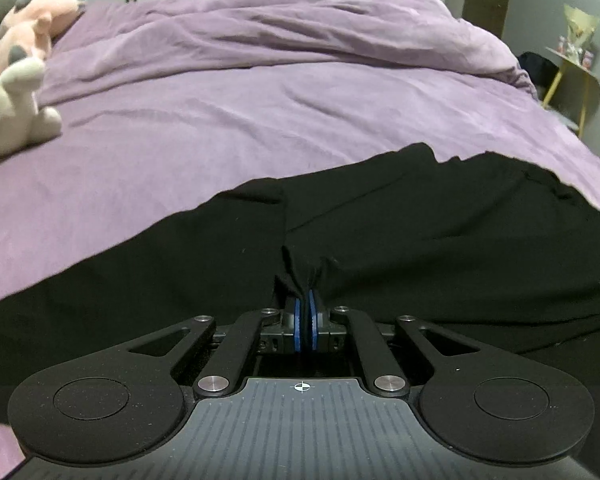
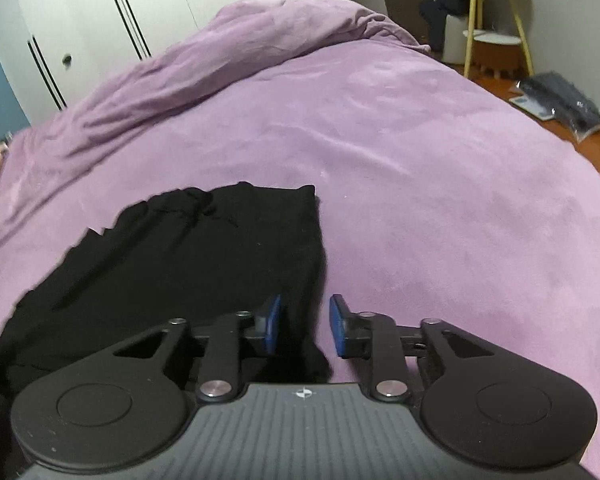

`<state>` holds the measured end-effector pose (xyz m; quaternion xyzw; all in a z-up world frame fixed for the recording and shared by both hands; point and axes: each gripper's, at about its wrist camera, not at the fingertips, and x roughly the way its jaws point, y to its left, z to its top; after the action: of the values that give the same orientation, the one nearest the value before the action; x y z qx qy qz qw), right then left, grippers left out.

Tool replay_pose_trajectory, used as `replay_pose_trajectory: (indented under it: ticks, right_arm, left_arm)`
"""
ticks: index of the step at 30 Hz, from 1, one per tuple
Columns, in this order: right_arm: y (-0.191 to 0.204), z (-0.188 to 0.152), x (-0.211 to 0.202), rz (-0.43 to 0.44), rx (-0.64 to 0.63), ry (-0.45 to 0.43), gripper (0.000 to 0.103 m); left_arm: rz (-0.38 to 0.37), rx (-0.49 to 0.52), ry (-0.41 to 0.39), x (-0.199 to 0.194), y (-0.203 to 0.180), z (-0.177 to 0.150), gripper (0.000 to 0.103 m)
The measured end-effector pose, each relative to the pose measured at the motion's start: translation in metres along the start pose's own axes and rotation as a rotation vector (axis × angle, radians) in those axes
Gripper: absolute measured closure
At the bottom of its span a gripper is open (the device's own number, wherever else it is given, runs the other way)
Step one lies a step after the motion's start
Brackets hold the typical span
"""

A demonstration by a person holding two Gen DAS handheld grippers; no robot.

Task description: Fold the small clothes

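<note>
A black garment (image 1: 420, 232) lies spread on the purple bed cover (image 1: 260, 120) and fills the lower half of the left wrist view. My left gripper (image 1: 305, 300) is shut on a pinched fold of its cloth, which bunches up between the blue pads. In the right wrist view the same black garment (image 2: 200, 248) lies to the left and below, its right edge running down between the fingers. My right gripper (image 2: 305, 312) stands open over that edge, its blue pads (image 2: 274, 316) apart and not pressing the cloth.
Plush toys, one white (image 1: 20, 92) and one pink (image 1: 36, 20), lie at the bed's far left. A bunched duvet (image 1: 300, 20) runs along the far side before white wardrobe doors (image 2: 140, 0). A yellow-legged side table (image 2: 492, 12) and a dark bag (image 2: 560, 104) are beside the bed at the right.
</note>
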<state>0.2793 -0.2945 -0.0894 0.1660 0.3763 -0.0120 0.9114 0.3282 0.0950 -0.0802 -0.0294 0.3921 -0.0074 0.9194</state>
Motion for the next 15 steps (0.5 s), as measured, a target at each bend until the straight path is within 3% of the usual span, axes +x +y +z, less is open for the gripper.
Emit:
replay_pose_trajectory:
  ticks: [5,10,14,15]
  right_arm:
    - [-0.008,-0.02,-0.017,0.064,0.04,0.028,0.072]
    - [-0.011,-0.022,-0.025,0.133,0.123,0.019,0.072]
    - [-0.005,-0.02,-0.01,0.111,0.134,0.047,0.071]
    - [-0.004,-0.02,-0.006,0.094,0.137,0.055,0.076]
  left_arm:
    - [-0.075,-0.155,0.047,-0.001,0.022,0.006,0.094]
    - [-0.111,-0.209,0.081,-0.002,0.031,0.006,0.092]
    - [-0.121,-0.235,0.1,0.001,0.03,0.004,0.093]
    - [-0.115,-0.227,0.101,0.001,0.029,0.004,0.093]
